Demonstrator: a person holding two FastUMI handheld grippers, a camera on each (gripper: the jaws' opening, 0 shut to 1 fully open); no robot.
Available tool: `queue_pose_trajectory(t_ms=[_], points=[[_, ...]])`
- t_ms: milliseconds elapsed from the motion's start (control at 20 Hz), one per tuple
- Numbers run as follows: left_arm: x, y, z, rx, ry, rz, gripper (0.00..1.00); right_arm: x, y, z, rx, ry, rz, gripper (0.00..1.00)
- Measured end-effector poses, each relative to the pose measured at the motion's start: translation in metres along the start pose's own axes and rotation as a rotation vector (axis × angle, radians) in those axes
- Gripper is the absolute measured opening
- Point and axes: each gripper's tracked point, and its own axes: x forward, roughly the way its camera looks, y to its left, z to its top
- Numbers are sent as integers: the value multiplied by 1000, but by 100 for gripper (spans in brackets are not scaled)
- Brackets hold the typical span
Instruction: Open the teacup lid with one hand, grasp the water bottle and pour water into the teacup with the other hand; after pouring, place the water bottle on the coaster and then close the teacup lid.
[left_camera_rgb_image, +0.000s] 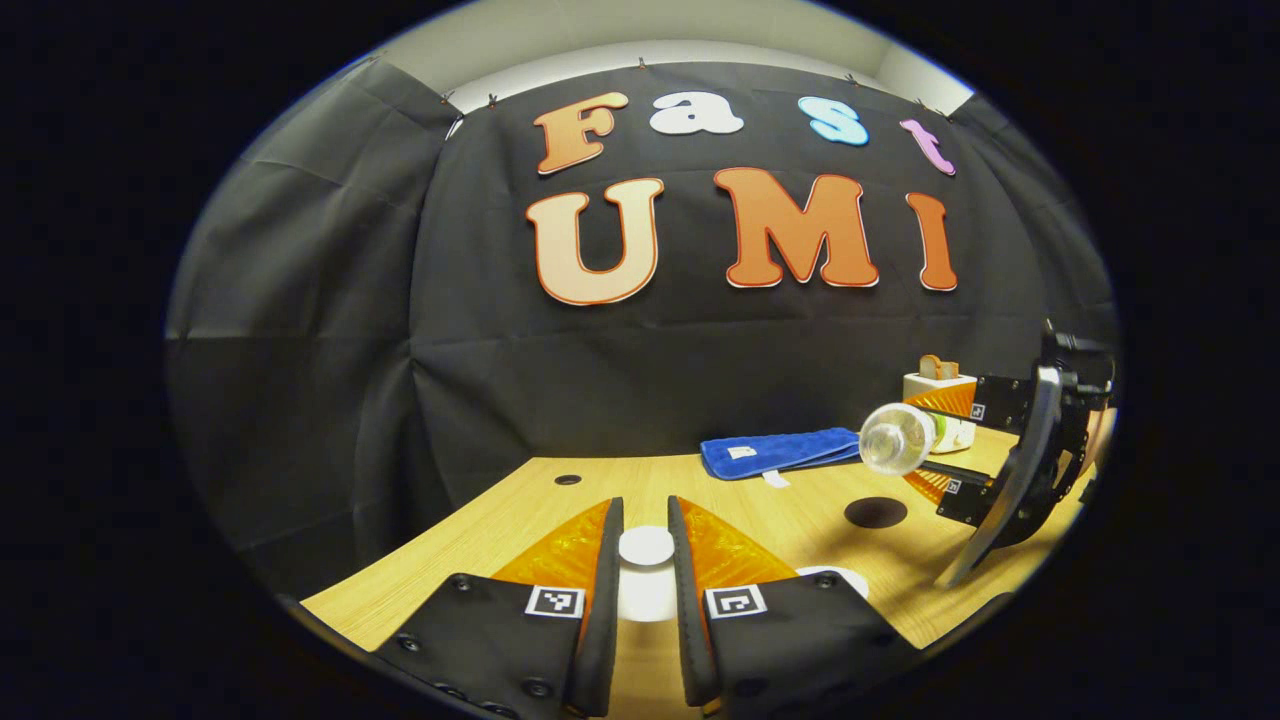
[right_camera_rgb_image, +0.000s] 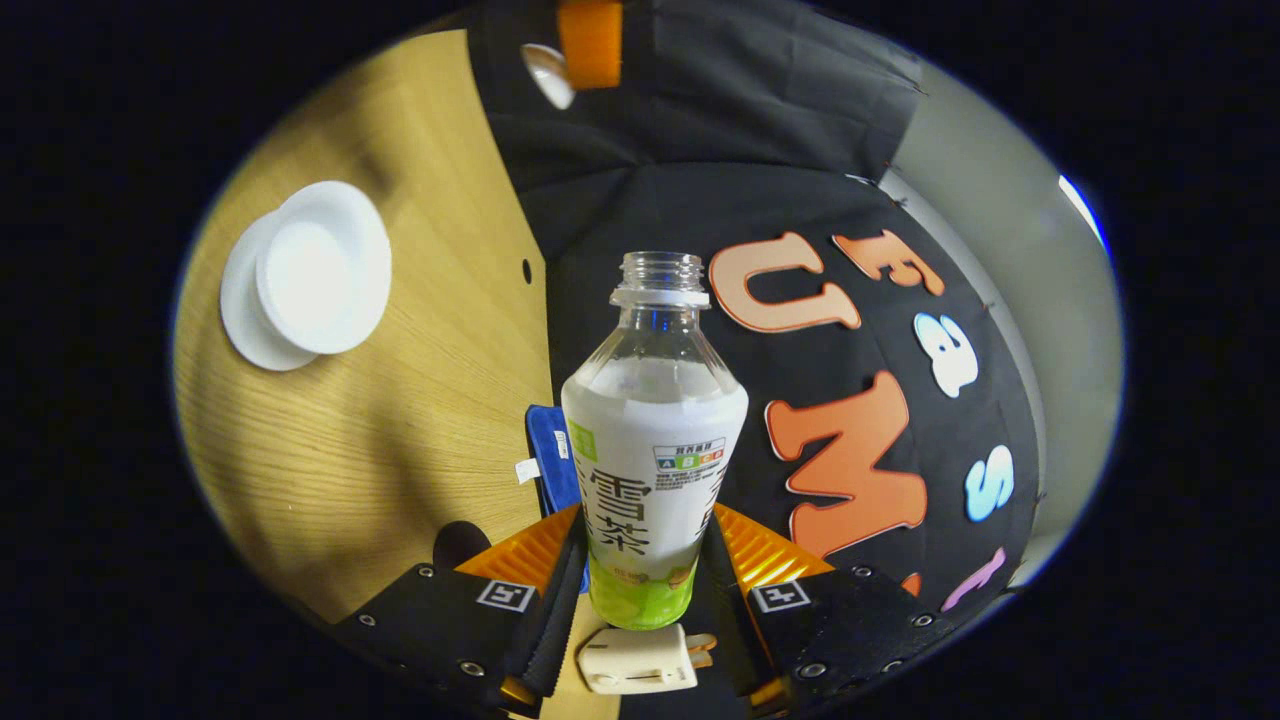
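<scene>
In the left gripper view, the left gripper (left_camera_rgb_image: 645, 560) sat at the bottom centre, its jaws closed on the knob of the white lid (left_camera_rgb_image: 646, 547), held above the table (left_camera_rgb_image: 480, 540). A sliver of the white cup (left_camera_rgb_image: 835, 576) peeked out just right of those fingers. Farther right lay a blue cloth (left_camera_rgb_image: 775, 451) and a dark coaster (left_camera_rgb_image: 875, 512), and at the right edge the right gripper (left_camera_rgb_image: 985, 450) carried the bottle (left_camera_rgb_image: 897, 438) tipped onto its side, mouth toward the camera.

In the right gripper view, the open cup (right_camera_rgb_image: 320, 268) on its saucer (right_camera_rgb_image: 238, 310) lay at the upper left, well apart from the bottle's mouth. The bottle rose through the middle of the frame, its lower body clamped between the right jaws at the bottom centre, neck pointing away from them, uncapped.

The main risk appeared to be spilling: with the bottle already tilted and its mouth not yet over the cup, liquid could land on the table or the cloth. The smooth bottle might also slip or twist in the jaws as its contents shifted. The lid, pinched only by its small knob, could swing or drop.
</scene>
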Motion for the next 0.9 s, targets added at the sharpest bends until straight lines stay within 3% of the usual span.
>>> queue_pose_trajectory(t_ms=[300, 450, 800, 900], points=[[6, -42, 16, 0, -33, -40, 30, 25, -18, -32, 446, 72, 22, 64], [7, -60, 18, -7, -38, -51, 27, 31, -15, -43, 601, 107, 38, 64], [6, -83, 11, -23, -23, -76, 30, 49, 15, -61, 993, 181, 169, 65], [6, -87, 8, -23, -15, -80, 27, 53, 26, -64, 1098, 197, 209, 64]])
